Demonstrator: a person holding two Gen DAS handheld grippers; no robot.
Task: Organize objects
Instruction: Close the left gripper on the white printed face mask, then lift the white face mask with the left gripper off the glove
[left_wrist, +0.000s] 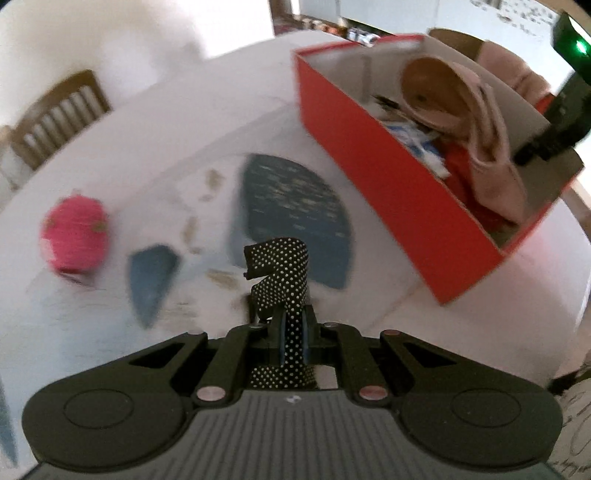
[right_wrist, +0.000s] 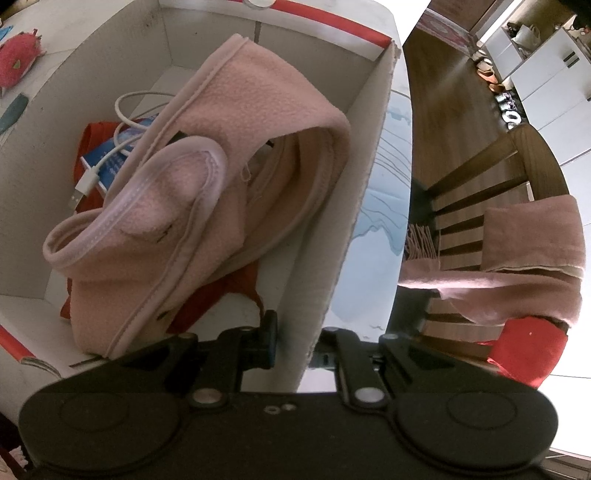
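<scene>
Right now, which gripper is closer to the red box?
Right. The right gripper has its fingers clamped on the wall of the red box. The left gripper is apart from it, over the table, holding a black dotted strap.

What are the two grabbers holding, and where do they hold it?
The left gripper pinches a black dotted cloth strip near its lower end. The right gripper clamps the side wall of the red box.
</scene>
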